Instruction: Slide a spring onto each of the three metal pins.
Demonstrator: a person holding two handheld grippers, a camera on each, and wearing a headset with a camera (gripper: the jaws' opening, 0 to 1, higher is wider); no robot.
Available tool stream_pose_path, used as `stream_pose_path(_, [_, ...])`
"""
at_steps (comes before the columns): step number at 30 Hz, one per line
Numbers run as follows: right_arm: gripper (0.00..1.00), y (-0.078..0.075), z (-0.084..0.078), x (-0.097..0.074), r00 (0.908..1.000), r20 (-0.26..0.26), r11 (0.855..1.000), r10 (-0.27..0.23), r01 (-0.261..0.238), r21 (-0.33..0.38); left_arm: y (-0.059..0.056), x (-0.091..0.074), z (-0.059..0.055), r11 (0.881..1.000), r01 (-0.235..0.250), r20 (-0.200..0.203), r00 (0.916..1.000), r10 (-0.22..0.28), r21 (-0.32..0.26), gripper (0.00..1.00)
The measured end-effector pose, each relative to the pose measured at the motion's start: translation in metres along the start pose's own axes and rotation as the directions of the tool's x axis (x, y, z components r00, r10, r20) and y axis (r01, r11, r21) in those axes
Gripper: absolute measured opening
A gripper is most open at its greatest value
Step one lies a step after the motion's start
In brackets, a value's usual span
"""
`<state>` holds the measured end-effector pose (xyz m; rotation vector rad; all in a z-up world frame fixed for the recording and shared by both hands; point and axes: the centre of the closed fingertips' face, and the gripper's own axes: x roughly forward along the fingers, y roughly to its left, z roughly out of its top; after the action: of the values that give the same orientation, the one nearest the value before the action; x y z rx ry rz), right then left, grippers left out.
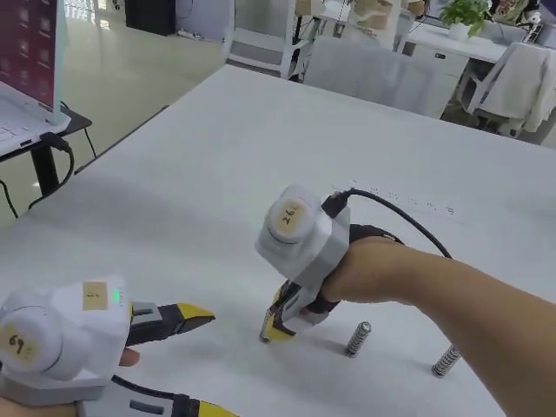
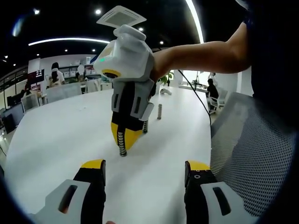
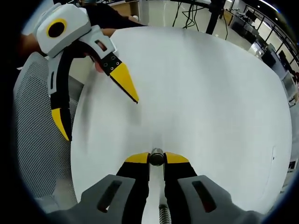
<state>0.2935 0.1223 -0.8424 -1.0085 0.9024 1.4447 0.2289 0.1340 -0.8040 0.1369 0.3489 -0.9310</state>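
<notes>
My right gripper [image 1: 272,334] points straight down at the white table [image 1: 200,174], shut on a spring [image 2: 122,142] whose lower end touches the tabletop. In the right gripper view, a round metal end [image 3: 156,156] sits between the closed yellow tips of the right gripper [image 3: 156,161]. Two pins with springs on them [image 1: 357,339] [image 1: 446,360] stand upright to its right; they also appear behind it in the left gripper view [image 2: 145,127] [image 2: 159,111]. My left gripper [image 1: 193,363] hovers open and empty at the near left, facing the right one [image 2: 145,170].
A black cable [image 1: 400,213] trails from the right gripper across the table. A grey mesh chair [image 2: 252,154] stands at the near table edge. A laptop on a side stand [image 1: 22,95] is at the far left, and chairs [image 1: 373,74] line the far end.
</notes>
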Motion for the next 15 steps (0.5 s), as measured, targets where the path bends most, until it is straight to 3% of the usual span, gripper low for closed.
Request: stream_pose_path(15, [0.15, -0.0012, -0.0021, 0.0013, 0.9999, -0.004, 1.0, -0.012, 0.012, 0.005, 0.0002, 0.0003, 0.0004, 1.0, 0.0, 0.003, 1.0, 0.0, 0.002, 0.65])
